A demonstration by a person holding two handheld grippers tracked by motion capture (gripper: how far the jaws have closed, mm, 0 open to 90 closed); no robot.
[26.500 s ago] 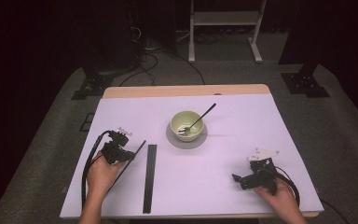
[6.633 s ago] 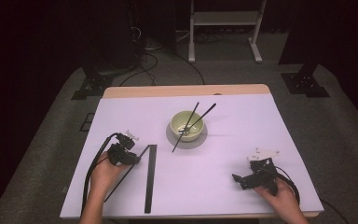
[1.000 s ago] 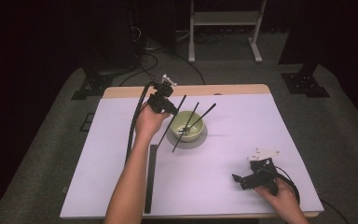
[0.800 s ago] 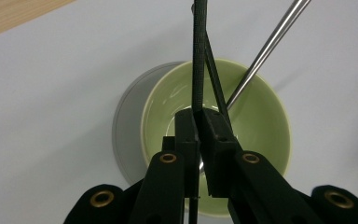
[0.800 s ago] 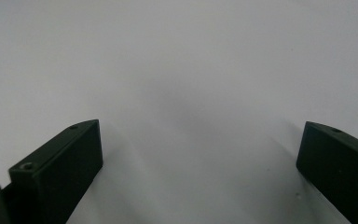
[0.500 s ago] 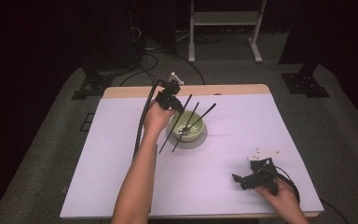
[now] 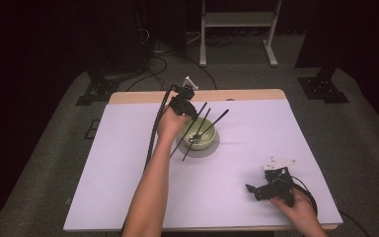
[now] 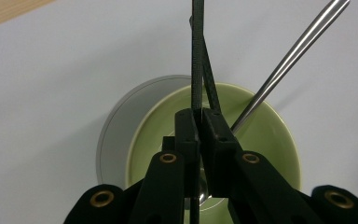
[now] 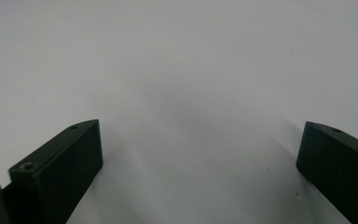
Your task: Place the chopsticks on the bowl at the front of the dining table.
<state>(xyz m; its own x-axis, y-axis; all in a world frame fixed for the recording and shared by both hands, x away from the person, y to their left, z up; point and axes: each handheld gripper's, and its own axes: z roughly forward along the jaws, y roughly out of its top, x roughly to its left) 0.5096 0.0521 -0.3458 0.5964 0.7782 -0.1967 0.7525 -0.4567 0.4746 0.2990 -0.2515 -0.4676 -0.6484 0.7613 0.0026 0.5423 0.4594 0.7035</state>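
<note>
Thin flat black strip [image 8: 196,56] pinched between the closed jaws of the left gripper [image 8: 199,116], held slanted above the pale green round ceramic bowl [image 7: 201,134]. Second black strip [image 7: 197,133] leaning across the bowl, lower end out on the worktop; in the left gripper view seen crossing just behind the held one. Shiny metal spoon [image 8: 289,56] resting inside the bowl, handle slanting out over the rim. Bowl seated on a grey round coaster [image 7: 214,148], near the middle of the white-covered worktop [image 7: 256,128]. Well apart, at the near right corner, right gripper [image 7: 257,188] low over bare worktop, jaws spread wide, nothing between.
</note>
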